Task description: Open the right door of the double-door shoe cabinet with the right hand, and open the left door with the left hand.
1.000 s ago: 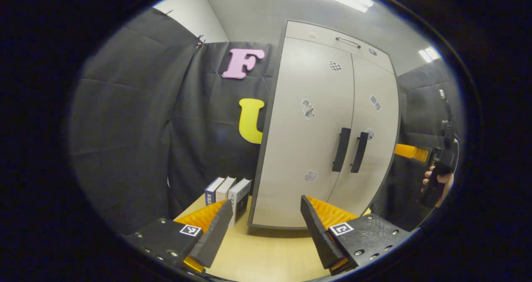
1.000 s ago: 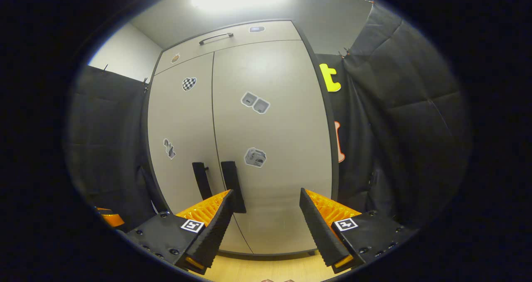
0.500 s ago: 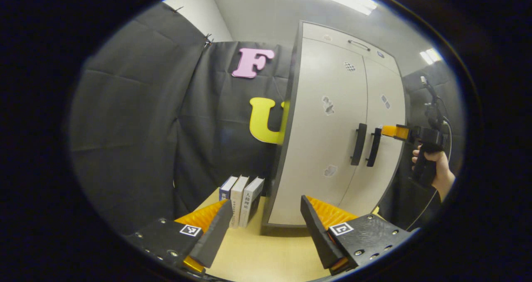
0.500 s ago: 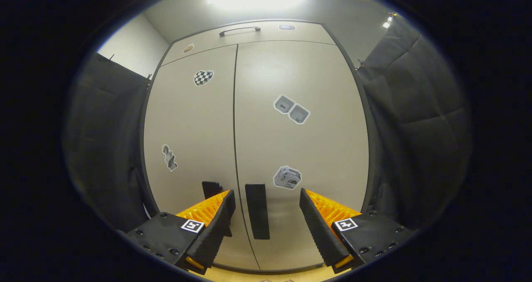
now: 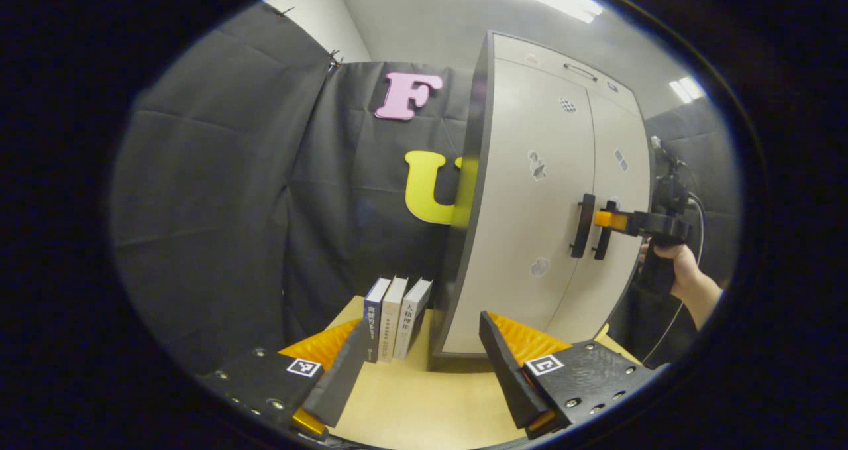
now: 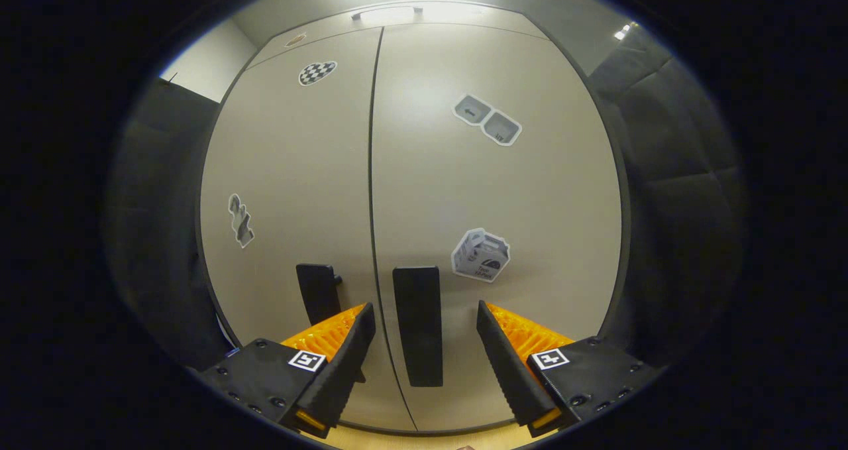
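I have brought the right gripper (image 6: pixel 424 357) in on the cabinet (image 6: pixel 411 171) over the last second, and the right door's handle (image 6: pixel 418 326) now sits between its spread fingers instead of off to one side. The jaws are wide open and hold nothing; I judge from the left gripper view that the fingertips have about reached the handle, though the distance is hard to read there. Both doors are shut, the left door's handle (image 6: pixel 318 293) just beside the seam. My left gripper (image 5: pixel 424 370) has swung round toward the cabinet's side and hangs open and empty above the table (image 5: pixel 411 410), near the books (image 5: pixel 396 317), well apart from its handle. The next thing is closing on the right handle and pulling.
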### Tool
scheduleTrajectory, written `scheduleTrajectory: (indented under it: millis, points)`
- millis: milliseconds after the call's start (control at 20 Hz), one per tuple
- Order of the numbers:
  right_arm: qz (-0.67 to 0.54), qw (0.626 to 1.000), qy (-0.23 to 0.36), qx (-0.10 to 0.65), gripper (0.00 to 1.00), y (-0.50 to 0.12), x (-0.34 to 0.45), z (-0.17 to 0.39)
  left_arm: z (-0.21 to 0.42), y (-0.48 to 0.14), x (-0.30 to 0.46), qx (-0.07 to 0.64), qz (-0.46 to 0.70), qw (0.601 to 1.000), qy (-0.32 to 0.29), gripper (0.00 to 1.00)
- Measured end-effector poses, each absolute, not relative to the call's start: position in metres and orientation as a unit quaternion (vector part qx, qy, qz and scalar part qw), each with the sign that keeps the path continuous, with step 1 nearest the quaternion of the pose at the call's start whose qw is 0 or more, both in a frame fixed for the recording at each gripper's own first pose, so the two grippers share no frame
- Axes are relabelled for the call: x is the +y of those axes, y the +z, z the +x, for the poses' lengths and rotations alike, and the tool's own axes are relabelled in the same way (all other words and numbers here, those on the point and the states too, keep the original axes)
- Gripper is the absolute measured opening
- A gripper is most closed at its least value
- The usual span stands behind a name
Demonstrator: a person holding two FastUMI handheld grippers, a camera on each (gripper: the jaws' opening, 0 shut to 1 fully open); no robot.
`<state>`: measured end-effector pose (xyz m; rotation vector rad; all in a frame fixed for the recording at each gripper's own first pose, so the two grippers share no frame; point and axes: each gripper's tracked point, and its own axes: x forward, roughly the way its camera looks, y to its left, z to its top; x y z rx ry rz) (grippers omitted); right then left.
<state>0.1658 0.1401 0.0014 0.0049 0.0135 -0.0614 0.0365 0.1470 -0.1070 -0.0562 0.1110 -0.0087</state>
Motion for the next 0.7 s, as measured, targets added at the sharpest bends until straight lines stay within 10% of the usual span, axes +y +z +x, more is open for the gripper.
scheduleTrajectory:
  millis: [700]
  points:
    - [0.006, 0.998, -0.037, 0.058, 0.32, -0.006, 0.143, 0.181, 0.017, -0.129, 0.155, 0.08, -0.06, 0.995, 0.006, 0.95]
